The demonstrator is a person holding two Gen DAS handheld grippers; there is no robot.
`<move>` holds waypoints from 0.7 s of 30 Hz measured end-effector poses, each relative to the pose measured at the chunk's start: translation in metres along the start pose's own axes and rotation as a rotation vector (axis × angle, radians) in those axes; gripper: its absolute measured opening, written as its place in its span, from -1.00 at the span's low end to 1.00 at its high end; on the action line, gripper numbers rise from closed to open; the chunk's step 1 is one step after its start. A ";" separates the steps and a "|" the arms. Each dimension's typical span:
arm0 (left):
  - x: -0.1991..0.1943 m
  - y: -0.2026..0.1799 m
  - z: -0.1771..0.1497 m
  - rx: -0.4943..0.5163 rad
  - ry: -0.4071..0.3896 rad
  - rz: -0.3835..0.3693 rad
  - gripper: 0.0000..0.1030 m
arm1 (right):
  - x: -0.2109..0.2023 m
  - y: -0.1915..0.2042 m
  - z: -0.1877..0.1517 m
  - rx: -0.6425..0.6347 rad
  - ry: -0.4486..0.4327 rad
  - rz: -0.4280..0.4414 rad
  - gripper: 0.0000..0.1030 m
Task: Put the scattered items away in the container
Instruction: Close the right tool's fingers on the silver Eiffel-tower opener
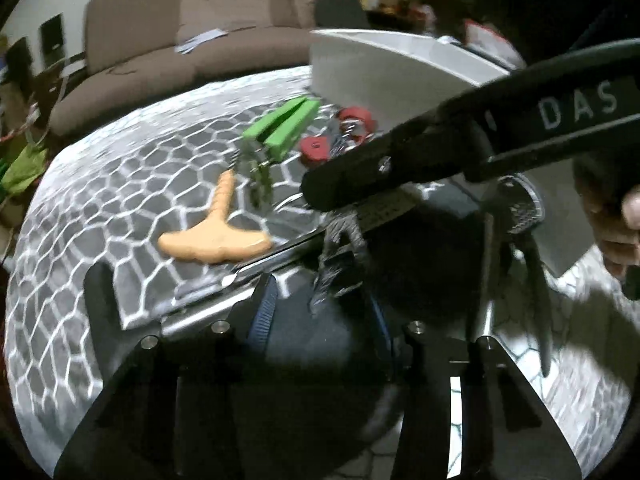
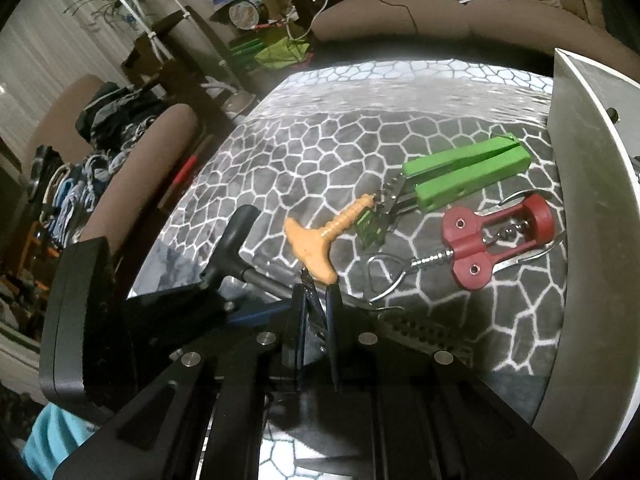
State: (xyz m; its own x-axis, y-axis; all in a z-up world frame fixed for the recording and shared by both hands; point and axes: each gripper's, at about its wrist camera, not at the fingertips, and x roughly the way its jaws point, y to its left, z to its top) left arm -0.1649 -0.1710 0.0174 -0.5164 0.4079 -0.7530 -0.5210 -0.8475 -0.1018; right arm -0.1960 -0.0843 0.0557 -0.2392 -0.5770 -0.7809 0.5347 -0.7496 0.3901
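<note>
On the grey honeycomb cloth lie a tan T-handled corkscrew (image 2: 320, 240), a green lever opener (image 2: 460, 174) and a red winged corkscrew (image 2: 492, 240); all three also show in the left wrist view: tan (image 1: 216, 236), green (image 1: 284, 128), red (image 1: 340, 132). The white container (image 2: 592, 208) stands at the right. My right gripper (image 2: 318, 300) is shut on a metal grater tool with a black handle (image 2: 236, 240). My left gripper (image 1: 320, 280) looks open, with the tool's metal shaft (image 1: 248, 272) lying across between its fingers. The other gripper's black body (image 1: 440, 152) crosses above.
A brown sofa (image 1: 192, 40) stands beyond the table's far edge. A brown chair with piled clothes (image 2: 120, 152) is at the left. Cluttered shelves and green bags (image 2: 280, 48) sit behind. A hand (image 1: 616, 224) shows at the right.
</note>
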 end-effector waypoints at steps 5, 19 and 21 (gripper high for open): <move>0.003 -0.002 0.009 -0.010 -0.022 -0.077 -0.19 | -0.001 -0.005 -0.001 0.019 -0.001 0.024 -0.83; 0.005 -0.005 -0.004 -0.038 0.006 -0.167 -0.88 | -0.002 -0.015 -0.003 0.055 -0.009 0.014 -0.81; 0.005 -0.004 -0.002 -0.053 0.008 -0.170 -0.90 | -0.003 -0.014 -0.003 0.055 -0.009 0.015 -0.81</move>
State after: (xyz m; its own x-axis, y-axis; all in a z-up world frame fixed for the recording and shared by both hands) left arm -0.1640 -0.1663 0.0128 -0.4187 0.5440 -0.7272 -0.5635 -0.7835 -0.2617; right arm -0.2001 -0.0716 0.0509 -0.2395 -0.5908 -0.7705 0.4928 -0.7577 0.4279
